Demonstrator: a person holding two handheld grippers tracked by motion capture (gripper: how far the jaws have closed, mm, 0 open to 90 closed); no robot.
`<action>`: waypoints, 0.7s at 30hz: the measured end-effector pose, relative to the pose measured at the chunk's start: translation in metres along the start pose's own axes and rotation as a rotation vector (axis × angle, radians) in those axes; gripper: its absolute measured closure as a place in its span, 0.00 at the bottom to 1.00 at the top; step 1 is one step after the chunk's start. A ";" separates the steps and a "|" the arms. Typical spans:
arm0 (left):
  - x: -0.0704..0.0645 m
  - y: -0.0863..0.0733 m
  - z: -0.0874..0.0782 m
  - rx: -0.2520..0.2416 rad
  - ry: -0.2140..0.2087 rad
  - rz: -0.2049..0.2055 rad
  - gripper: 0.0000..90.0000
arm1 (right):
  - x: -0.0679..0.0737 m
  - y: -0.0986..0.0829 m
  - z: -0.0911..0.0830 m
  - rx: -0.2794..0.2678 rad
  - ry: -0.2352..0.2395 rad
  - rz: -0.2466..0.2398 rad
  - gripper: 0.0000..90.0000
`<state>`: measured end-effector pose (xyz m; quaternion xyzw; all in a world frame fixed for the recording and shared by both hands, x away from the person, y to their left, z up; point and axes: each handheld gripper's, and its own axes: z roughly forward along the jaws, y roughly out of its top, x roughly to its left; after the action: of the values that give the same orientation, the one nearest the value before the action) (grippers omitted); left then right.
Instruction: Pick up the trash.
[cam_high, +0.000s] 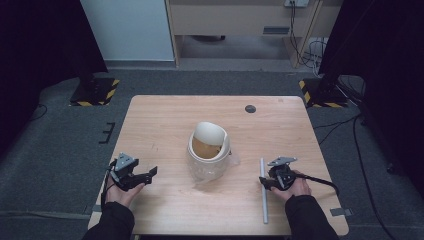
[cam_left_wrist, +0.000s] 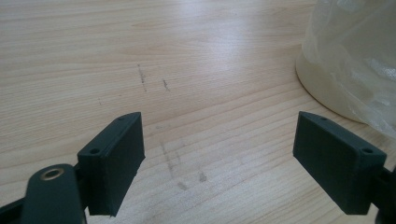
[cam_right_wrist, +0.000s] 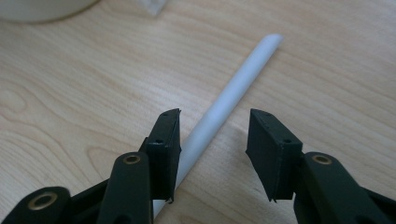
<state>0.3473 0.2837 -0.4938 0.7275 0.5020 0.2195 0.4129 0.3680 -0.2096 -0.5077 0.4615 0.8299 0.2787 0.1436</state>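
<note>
High view shows the table (cam_high: 165, 115), with a cup (cam_high: 209, 155) in the middle. It has a clear wrap around it and a brown drink inside, so it looks easy to tip or spill. Right of it lies a thin straw (cam_high: 263, 190). The straw looks light, smooth and bendy, so hold it gently near the middle. Right gripper (cam_right_wrist: 214, 135) has its jaws spread around the straw, one touching it. Left gripper (cam_left_wrist: 218, 144) has its jaws spread over bare wood, beside the cup.
</note>
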 end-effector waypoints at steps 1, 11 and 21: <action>0.000 0.000 0.000 -0.001 -0.001 0.001 0.18 | 0.000 0.000 0.000 0.000 0.000 0.000 0.62; -0.001 0.001 0.000 -0.011 -0.004 -0.001 0.18 | 0.001 -0.002 0.003 0.050 0.001 -0.032 0.78; -0.002 0.001 0.000 -0.016 -0.006 0.002 0.18 | -0.001 -0.001 0.003 0.050 -0.001 -0.043 0.88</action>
<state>0.3472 0.2819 -0.4925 0.7254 0.4982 0.2218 0.4200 0.3695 -0.2100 -0.5108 0.4469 0.8465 0.2543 0.1381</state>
